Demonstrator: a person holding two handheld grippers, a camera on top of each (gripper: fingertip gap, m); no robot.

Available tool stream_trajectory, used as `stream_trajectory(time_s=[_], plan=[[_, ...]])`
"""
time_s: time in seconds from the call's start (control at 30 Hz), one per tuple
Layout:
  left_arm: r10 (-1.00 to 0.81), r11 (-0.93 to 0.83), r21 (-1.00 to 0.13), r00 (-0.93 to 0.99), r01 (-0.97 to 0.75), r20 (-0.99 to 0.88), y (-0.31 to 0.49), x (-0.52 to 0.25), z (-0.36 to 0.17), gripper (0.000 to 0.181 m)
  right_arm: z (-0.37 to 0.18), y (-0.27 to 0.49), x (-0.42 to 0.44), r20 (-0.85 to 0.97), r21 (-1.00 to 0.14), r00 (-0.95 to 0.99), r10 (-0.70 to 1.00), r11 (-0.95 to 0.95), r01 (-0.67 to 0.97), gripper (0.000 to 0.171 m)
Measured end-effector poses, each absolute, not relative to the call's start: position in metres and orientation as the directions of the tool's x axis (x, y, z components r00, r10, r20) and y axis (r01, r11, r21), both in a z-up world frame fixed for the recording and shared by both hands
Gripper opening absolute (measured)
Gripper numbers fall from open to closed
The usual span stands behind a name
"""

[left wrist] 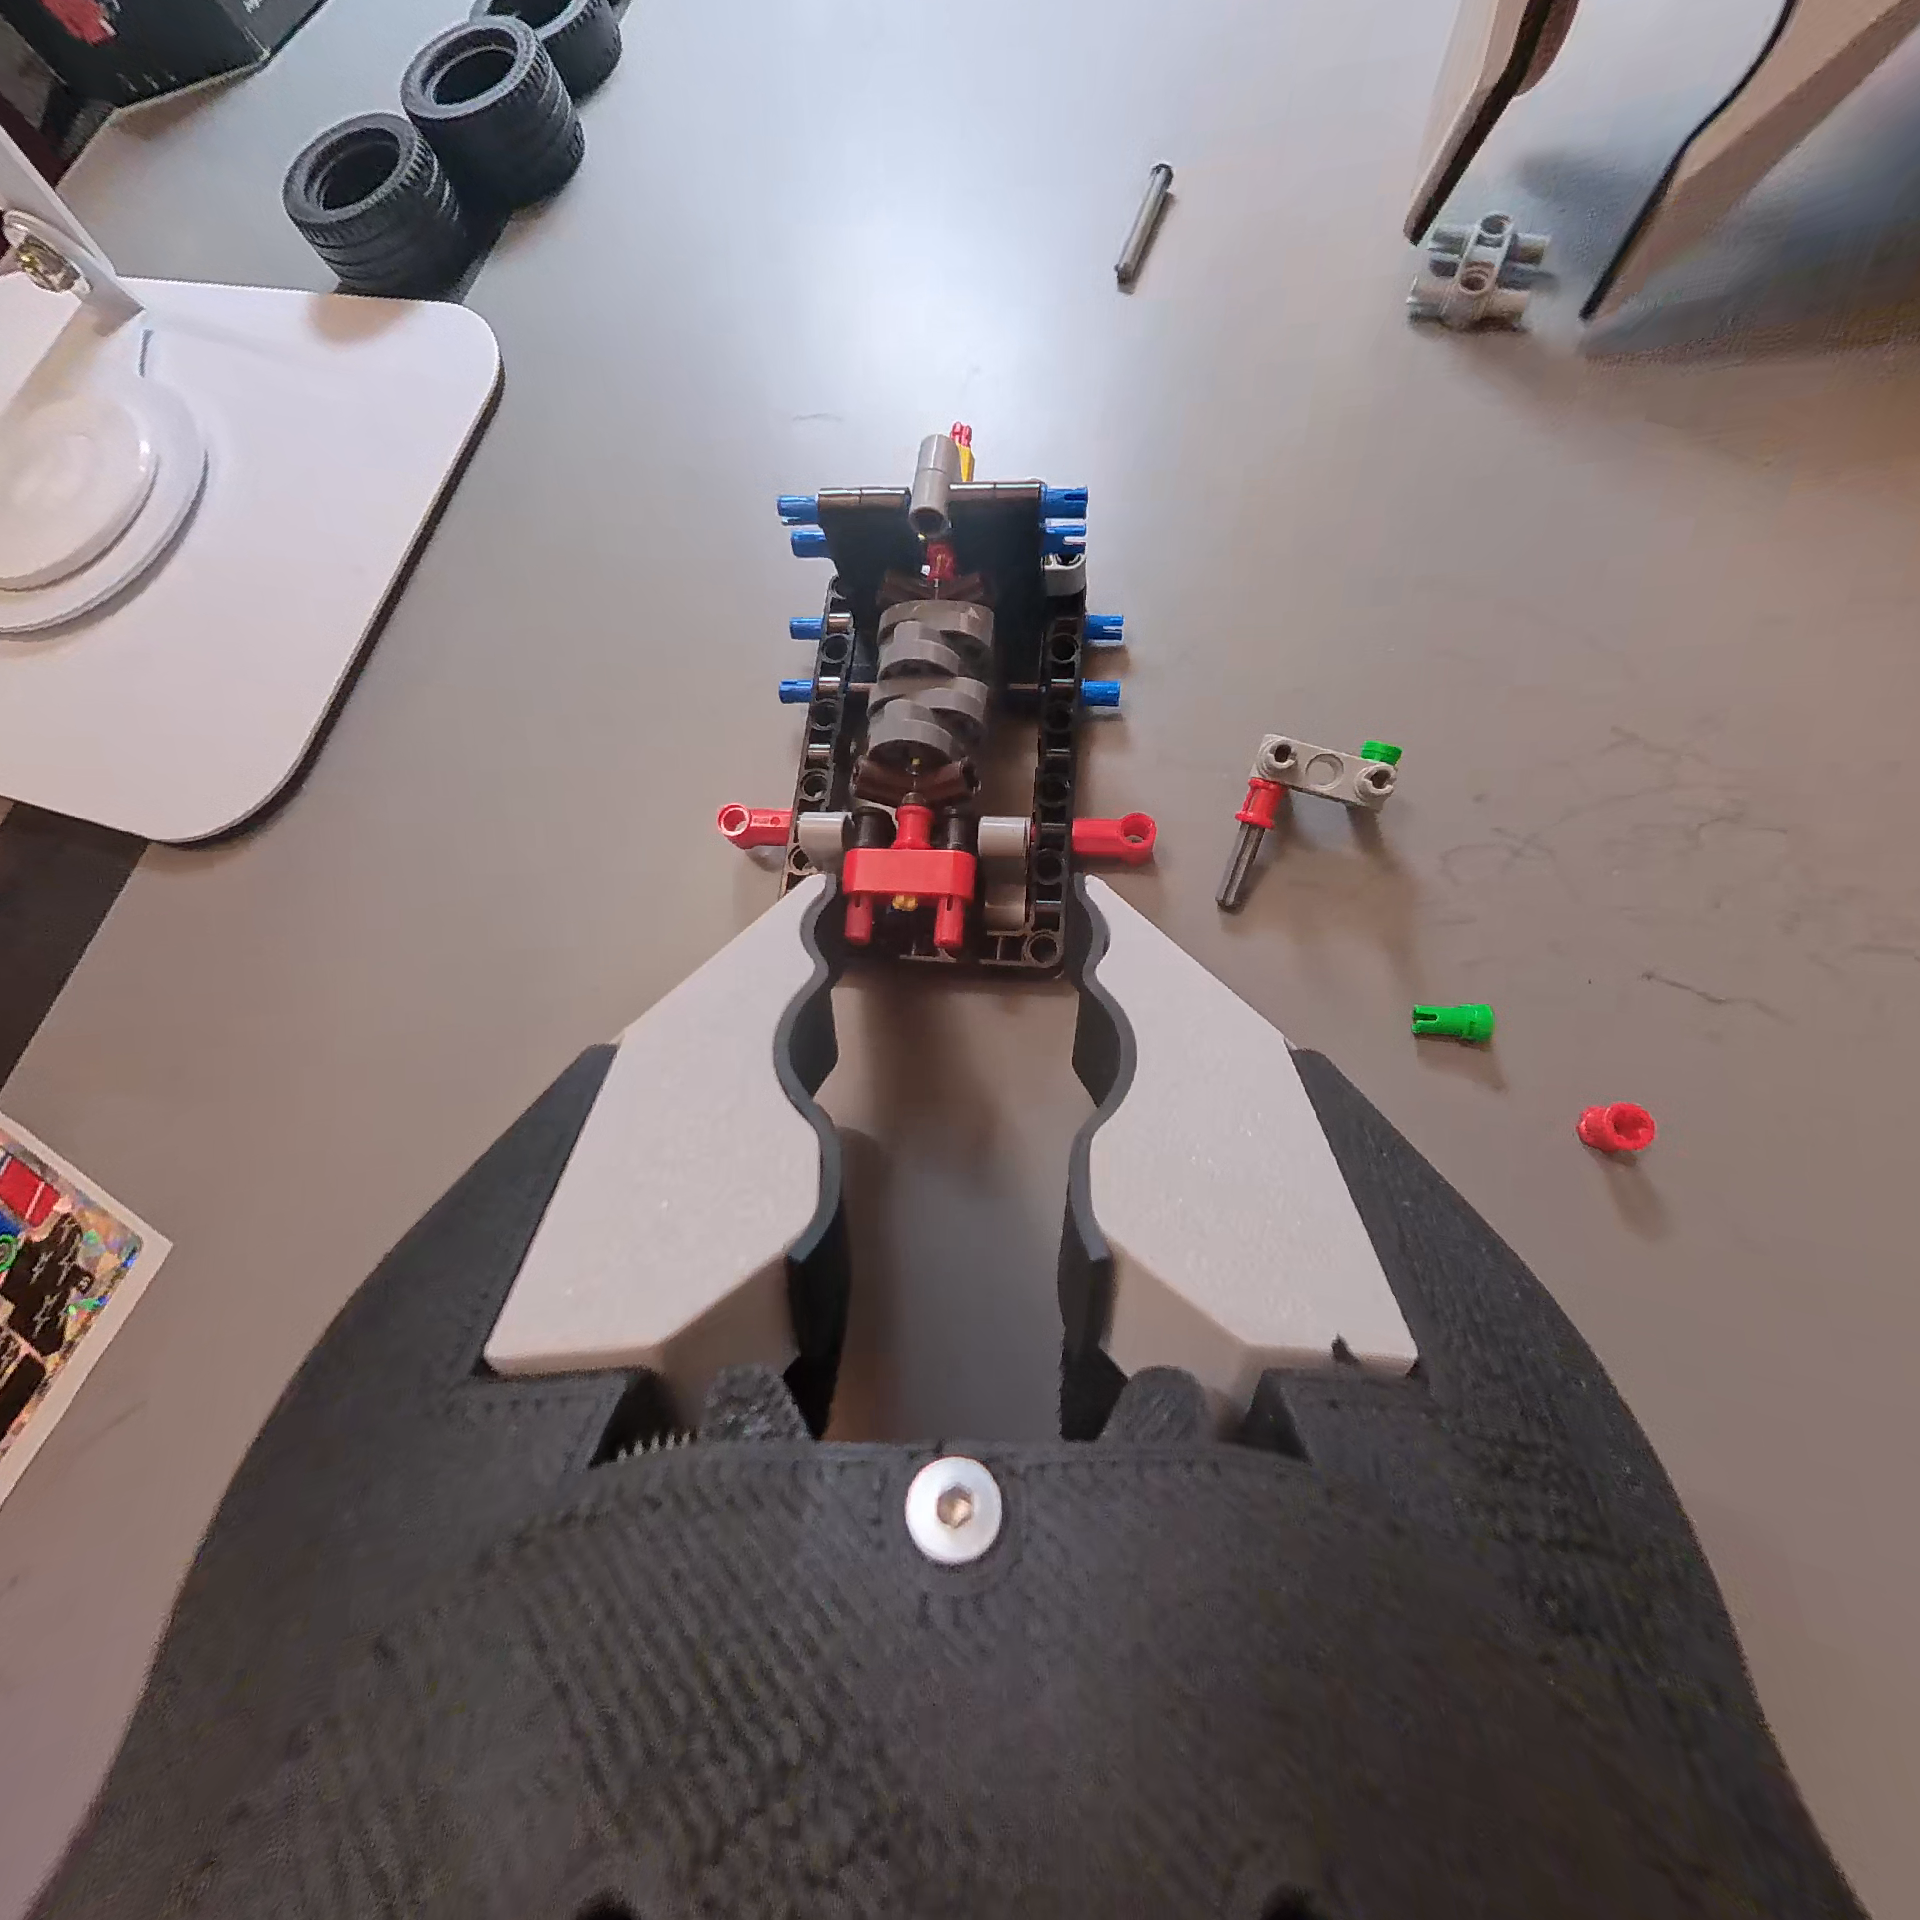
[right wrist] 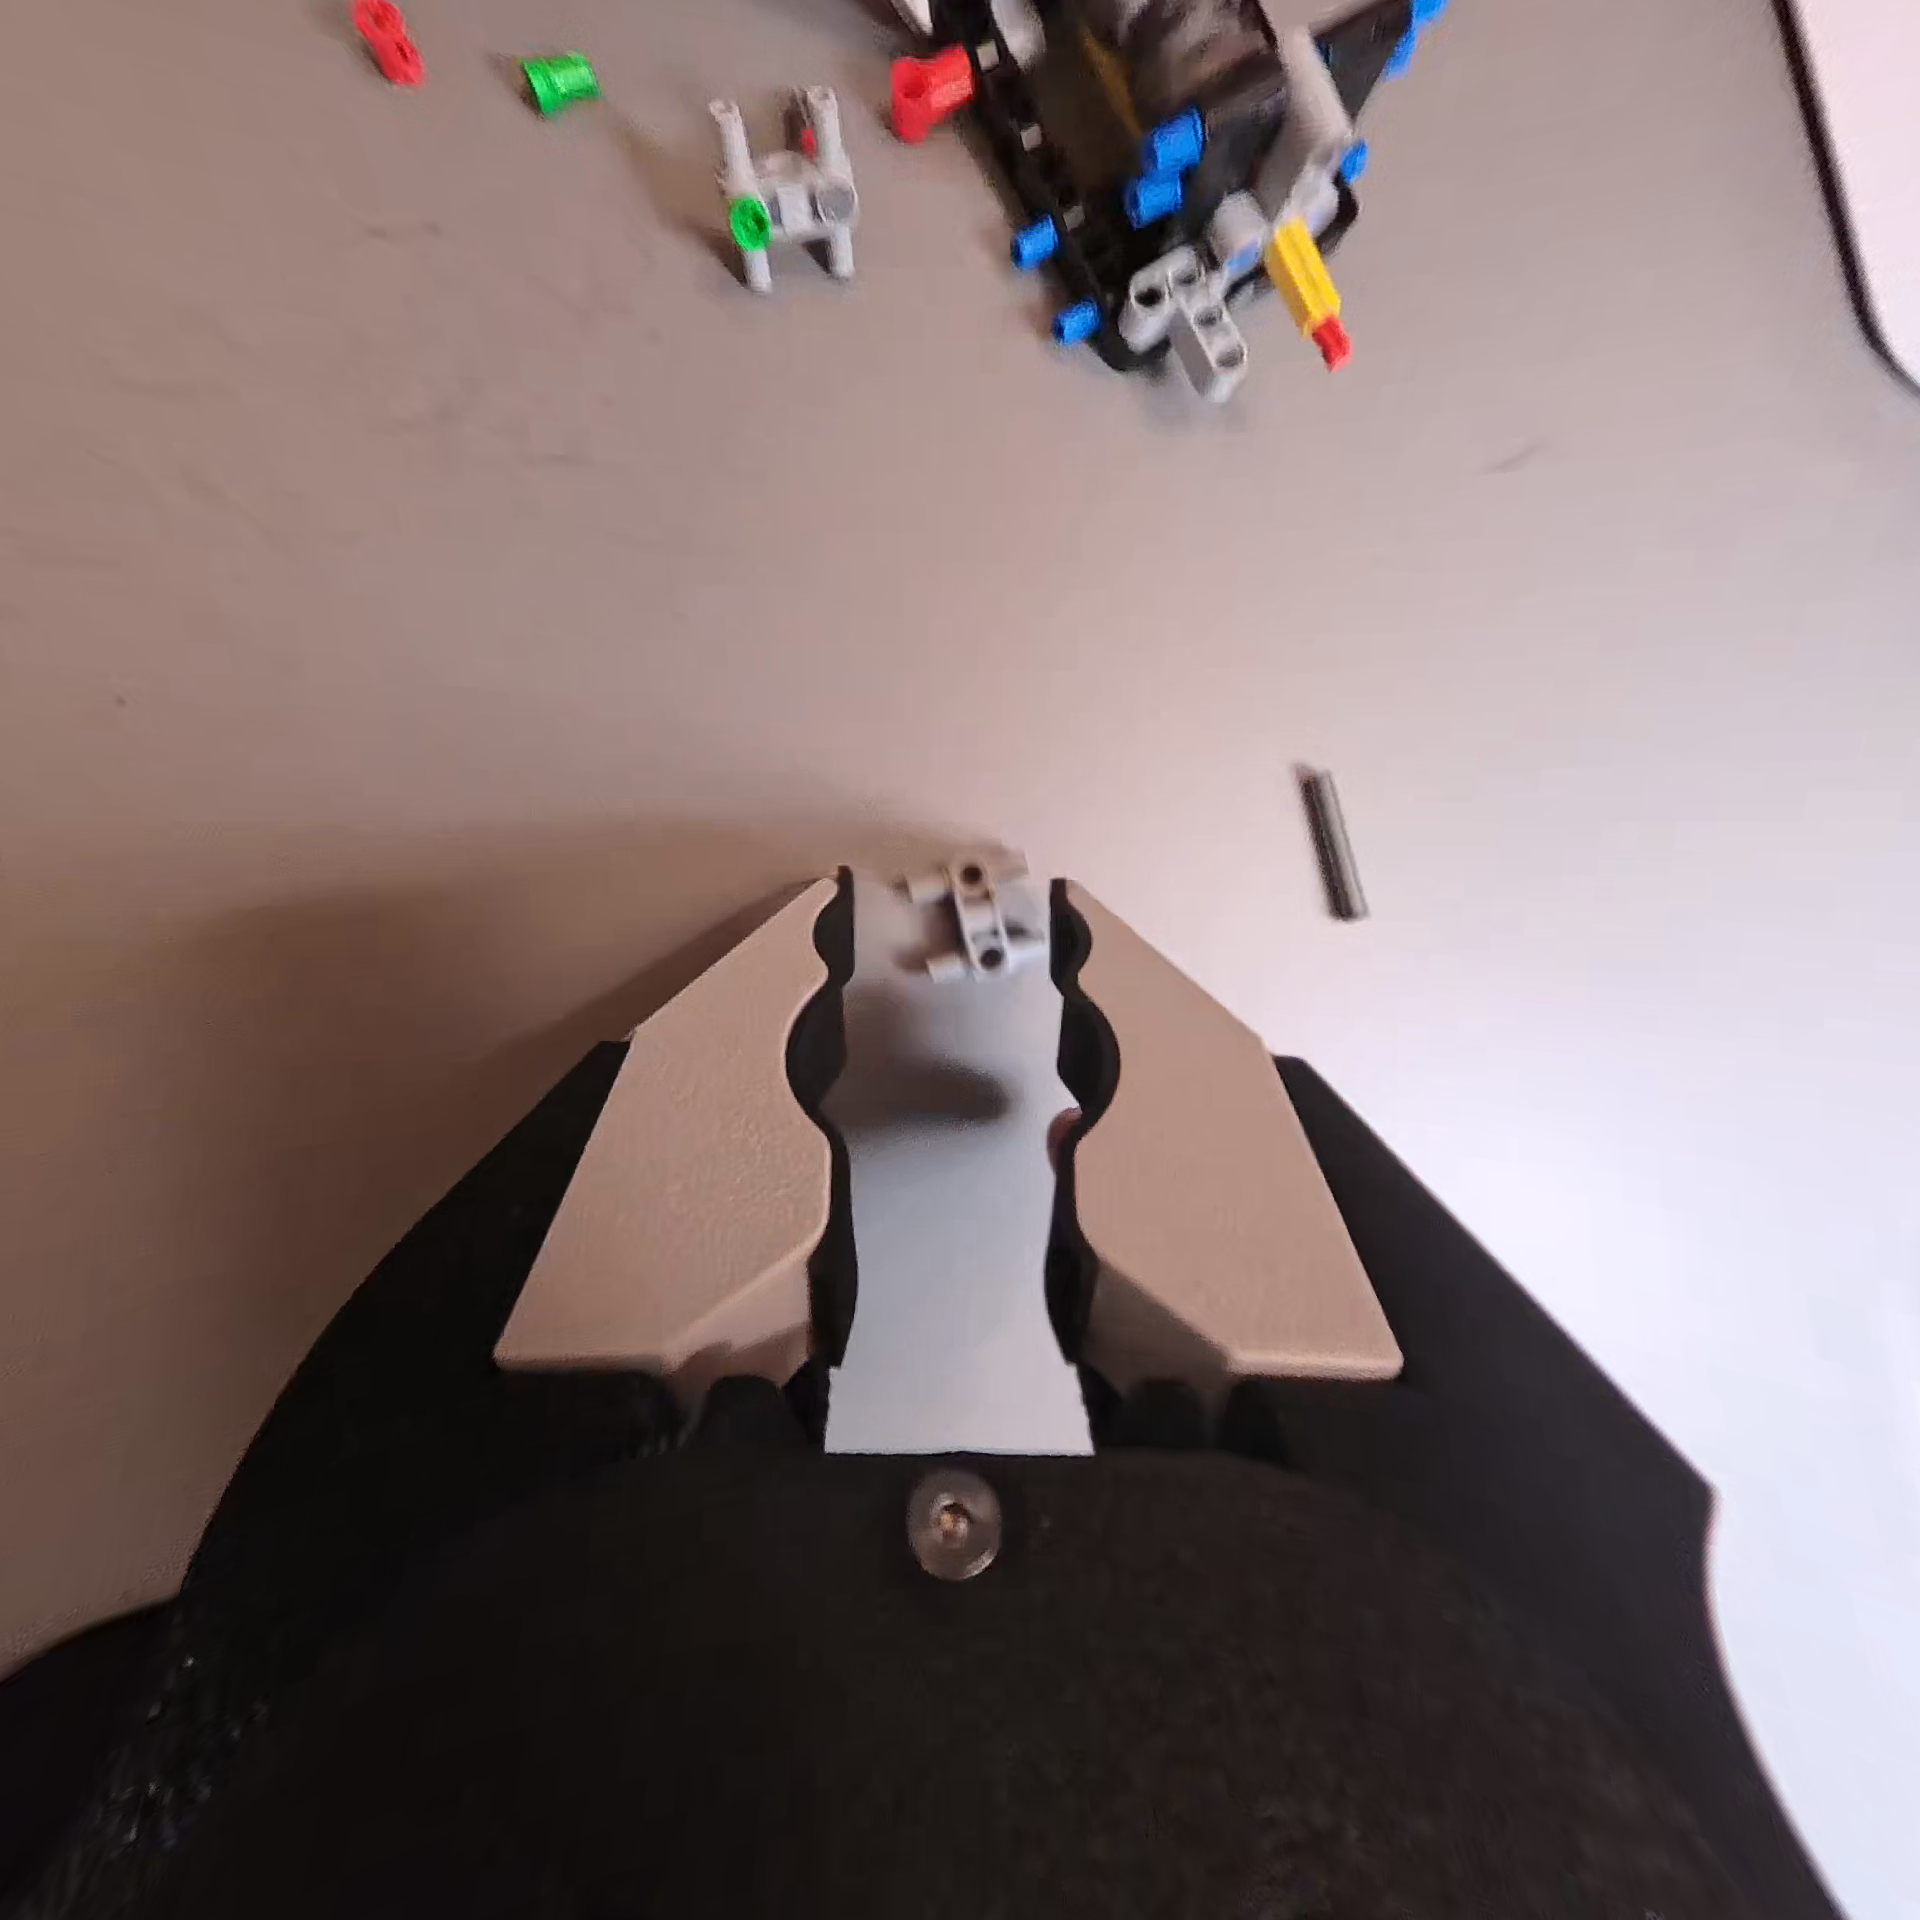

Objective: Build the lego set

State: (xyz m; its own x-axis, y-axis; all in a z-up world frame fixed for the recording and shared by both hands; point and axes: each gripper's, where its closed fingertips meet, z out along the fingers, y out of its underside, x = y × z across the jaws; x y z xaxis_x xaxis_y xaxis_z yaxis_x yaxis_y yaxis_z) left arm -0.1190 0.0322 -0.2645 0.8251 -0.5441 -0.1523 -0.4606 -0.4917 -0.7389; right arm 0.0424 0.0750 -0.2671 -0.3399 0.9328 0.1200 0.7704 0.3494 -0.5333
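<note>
Tabletop (left wrist: 1299,540), passages and obstructions.

- Centre: lego chassis (left wrist: 940,717) with blue and red pins jutting from both long sides; its near end sits between the parted fingers of the left gripper (left wrist: 956,894).
- Left edge: white stand base (left wrist: 260,499); behind it, black tires (left wrist: 436,135) near the far left corner. Bare strip between base and chassis.
- Right of chassis: grey sub-assembly (left wrist: 1309,790), green pin (left wrist: 1452,1021), red bush (left wrist: 1617,1127), spaced apart.
- Far side: dark axle (left wrist: 1143,220), open surface around it.
- Far right: small grey connector (right wrist: 971,920) between the right gripper (right wrist: 951,894) fingertips, seemingly untouched; view blurred.
</note>
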Motion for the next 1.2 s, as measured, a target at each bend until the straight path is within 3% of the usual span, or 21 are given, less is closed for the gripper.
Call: stream_trajectory(time_s=[0.03, 0.3, 0.5, 0.57, 0.73, 0.9, 1.2], plan=[[-0.545, -0.491, -0.740, 0.825, -0.460, -0.151, 0.032, -0.119, -0.265, 0.041, -0.263, 0.070, 0.036, 0.128, -0.551, -0.343, 0.931, 0.354, 0.755, 0.038], [-0.538, -0.495, -0.736, 0.828, -0.462, -0.159, 0.033, -0.119, -0.265, 0.041, -0.241, 0.046, -0.027, 0.144, -0.672, -0.332, 0.932, 0.339, 0.659, 0.035], [-0.524, -0.497, -0.743, 0.838, -0.448, -0.154, 0.034, -0.122, -0.265, 0.041, -0.262, 0.006, -0.066, 0.079, -0.671, -0.422, 0.903, 0.361, 0.648, 0.035], [-0.522, -0.496, -0.744, 0.838, -0.448, -0.156, 0.033, -0.123, -0.265, 0.041, -0.267, 0.003, -0.065, 0.076, -0.651, -0.449, 0.890, 0.385, 0.654, 0.022], [-0.523, -0.495, -0.748, 0.839, -0.443, -0.151, 0.033, -0.124, -0.265, 0.040, -0.253, 0.035, -0.031, 0.028, -0.657, -0.426, 0.904, 0.338, 0.674, 0.022], [-0.525, -0.489, -0.759, 0.840, -0.429, -0.137, 0.034, -0.122, -0.265, 0.040, -0.236, 0.038, -0.009, 0.012, -0.754, -0.451, 0.893, 0.304, 0.583, 0.022], [-0.507, -0.500, -0.732, 0.842, -0.463, -0.185, 0.037, -0.112, -0.266, 0.041, -0.261, 0.028, -0.038, 0.135, -0.670, -0.329, 0.935, 0.331, 0.665, 0.026]])
